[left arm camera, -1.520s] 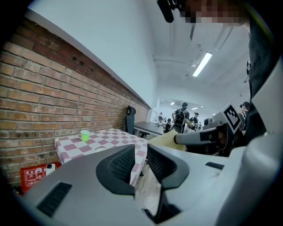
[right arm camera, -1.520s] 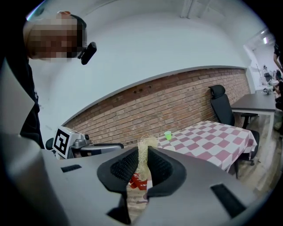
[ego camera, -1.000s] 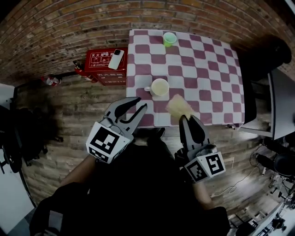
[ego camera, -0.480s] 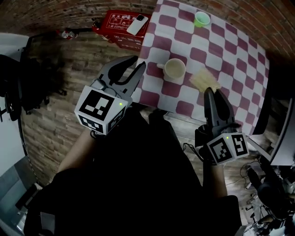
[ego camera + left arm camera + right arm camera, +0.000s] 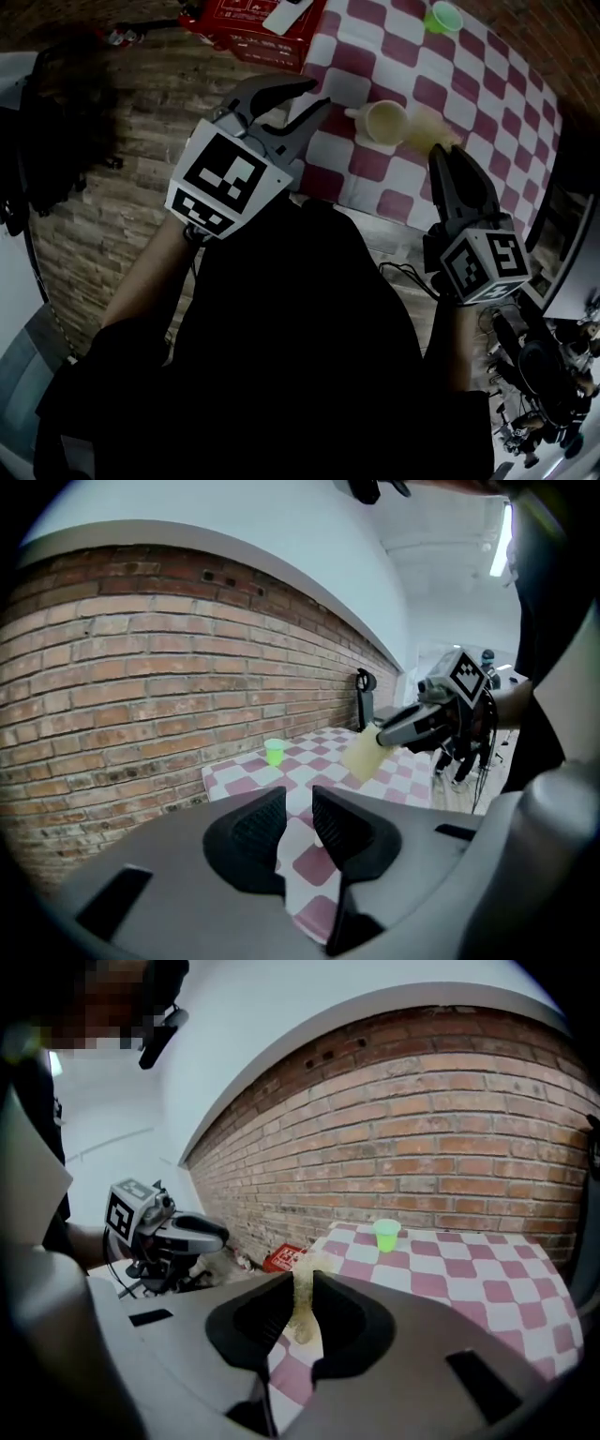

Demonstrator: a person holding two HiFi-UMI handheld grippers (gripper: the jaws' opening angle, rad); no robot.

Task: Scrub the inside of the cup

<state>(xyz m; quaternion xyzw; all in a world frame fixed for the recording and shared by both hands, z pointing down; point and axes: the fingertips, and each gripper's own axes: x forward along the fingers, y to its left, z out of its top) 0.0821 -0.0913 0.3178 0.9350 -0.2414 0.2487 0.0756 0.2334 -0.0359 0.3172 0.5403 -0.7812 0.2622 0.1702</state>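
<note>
Cup (image 5: 384, 120) is sitting upright near the checked table's (image 5: 497, 94) front edge. Right gripper (image 5: 442, 155) is pinching the sponge (image 5: 425, 131) just beside it, probably lining up to scrub. Left gripper (image 5: 319, 92) is hovering part-open and empty, likely to steady the cup.

Ok, counting stuff. 2 handheld grippers: the left gripper (image 5: 319, 94) and the right gripper (image 5: 441, 152). 1 marker cube (image 5: 230, 183) on the left one and another cube (image 5: 486, 267) on the right one, so 2 cubes total. Cups: 2 of them, that's 1 cream mug (image 5: 386, 120) with a handle and 1 small green cup (image 5: 444, 17). 1 yellow sponge (image 5: 427, 129). 1 red-and-white checkered tablecloth (image 5: 487, 94). Down on the floor there's 1 red box (image 5: 246, 21), with 1 white phone (image 5: 286, 13) lying on top of it, partly cut off at the frame edge.
</note>
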